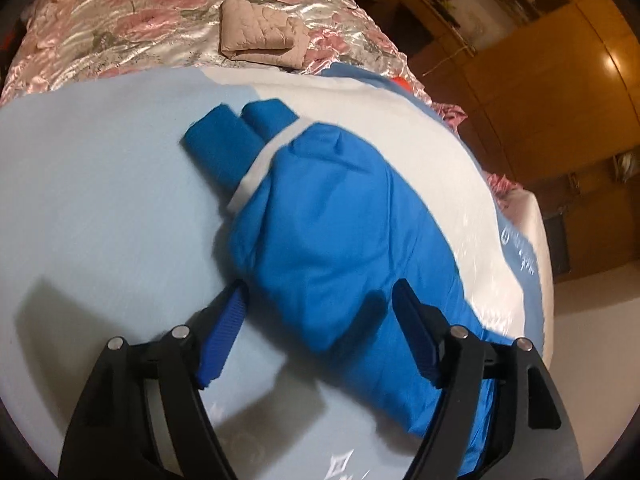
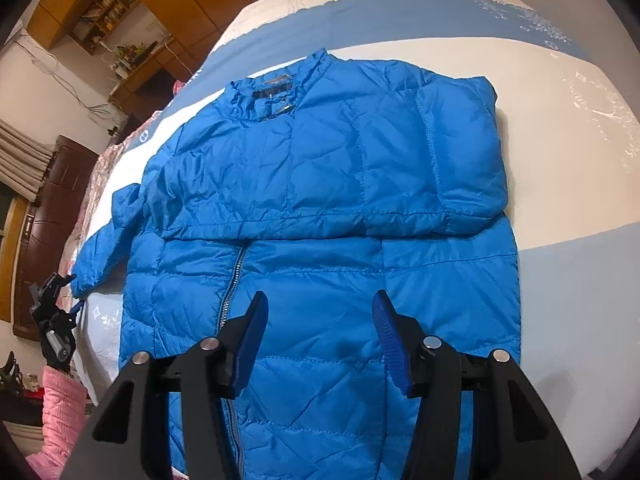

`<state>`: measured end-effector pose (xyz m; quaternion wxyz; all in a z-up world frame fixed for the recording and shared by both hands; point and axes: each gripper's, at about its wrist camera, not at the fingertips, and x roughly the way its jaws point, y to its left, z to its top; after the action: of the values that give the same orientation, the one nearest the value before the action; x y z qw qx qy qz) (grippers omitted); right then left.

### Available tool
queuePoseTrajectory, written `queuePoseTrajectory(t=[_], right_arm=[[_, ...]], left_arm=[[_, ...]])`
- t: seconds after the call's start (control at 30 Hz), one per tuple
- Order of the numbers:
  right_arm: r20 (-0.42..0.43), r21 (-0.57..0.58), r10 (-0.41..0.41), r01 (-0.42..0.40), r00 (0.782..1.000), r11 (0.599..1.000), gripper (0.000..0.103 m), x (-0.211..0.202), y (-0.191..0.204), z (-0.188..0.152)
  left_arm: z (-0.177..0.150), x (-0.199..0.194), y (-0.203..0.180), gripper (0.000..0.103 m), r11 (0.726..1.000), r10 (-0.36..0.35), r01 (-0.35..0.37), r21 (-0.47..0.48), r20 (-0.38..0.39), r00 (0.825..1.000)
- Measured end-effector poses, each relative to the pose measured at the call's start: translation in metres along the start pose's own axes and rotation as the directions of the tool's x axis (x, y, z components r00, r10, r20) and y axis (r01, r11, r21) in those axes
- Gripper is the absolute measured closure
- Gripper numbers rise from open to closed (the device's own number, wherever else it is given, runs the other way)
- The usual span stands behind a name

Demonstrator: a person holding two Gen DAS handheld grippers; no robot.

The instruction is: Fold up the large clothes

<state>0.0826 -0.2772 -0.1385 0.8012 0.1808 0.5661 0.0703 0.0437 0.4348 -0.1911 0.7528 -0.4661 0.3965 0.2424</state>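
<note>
- The blue down jacket (image 2: pixel 320 200) lies zipper-up on the bed cover (image 2: pixel 560 280); one sleeve is already folded across its chest — the other sleeve (image 1: pixel 336 216) still trails out.
- The left gripper (image 1: pixel 320 304), jaws spread, straddles that sleeve; closing on it comes next, I judge.
- The right gripper (image 2: pixel 320 320) hovers over the hem — jaws spread, empty.

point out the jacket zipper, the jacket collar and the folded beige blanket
zipper (image 2: pixel 231 288), right wrist view, on the teeth at mid-front
collar (image 2: pixel 276 80), right wrist view, on its inner band
beige blanket (image 1: pixel 260 34), left wrist view, on its top face
</note>
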Motion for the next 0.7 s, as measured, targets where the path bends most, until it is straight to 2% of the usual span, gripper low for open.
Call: queuePoseTrajectory(t=[0.03,0.1,0.13,0.2,0.4,0.47,0.53,0.6,0.7], right_arm=[[-0.001,0.001,-0.004,0.004,1.000,1.000,0.049,0.000,0.000,0.001],[-0.005,0.005,-0.015,0.015,1.000,1.000,0.048,0.002,0.001,0.001],[-0.006,0.006,-0.018,0.018,1.000,1.000,0.048,0.003,0.001,0.001],[-0.008,0.006,-0.023,0.023,1.000,1.000,0.049,0.004,0.002,0.001],[-0.017,0.017,-0.027,0.027,0.999,0.999,0.049,0.007,-0.001,0.000],[-0.016,0.019,-0.023,0.024,1.000,1.000,0.049,0.006,-0.002,-0.001],[-0.005,0.018,-0.024,0.024,1.000,1.000,0.049,0.001,-0.003,-0.002],[0.012,0.020,-0.026,0.026,1.000,0.999,0.049,-0.006,-0.008,-0.003],[0.030,0.036,-0.026,0.025,0.999,0.999,0.048,-0.015,-0.018,-0.004]], left_arm=[[0.003,0.001,0.001,0.033,1.000,-0.005,0.005,-0.005,0.006,1.000],[0.008,0.002,0.000,0.063,1.000,0.013,-0.013,-0.008,0.026,1.000],[0.011,0.003,0.003,0.068,1.000,0.021,-0.021,-0.019,0.029,0.999],[0.013,0.004,0.012,0.077,0.998,-0.020,0.022,-0.067,0.029,0.999],[0.009,0.003,0.017,0.086,0.998,-0.050,0.051,-0.030,0.043,0.998],[0.007,-0.006,0.012,0.090,0.996,-0.079,0.081,-0.023,0.063,0.995],[0.003,-0.021,0.002,0.093,0.993,-0.120,0.117,0.033,0.105,0.987],[-0.004,-0.043,-0.019,0.094,0.979,-0.175,0.158,0.128,0.144,0.974],[-0.020,-0.077,-0.057,0.094,0.940,-0.259,0.208,0.269,0.171,0.950]])
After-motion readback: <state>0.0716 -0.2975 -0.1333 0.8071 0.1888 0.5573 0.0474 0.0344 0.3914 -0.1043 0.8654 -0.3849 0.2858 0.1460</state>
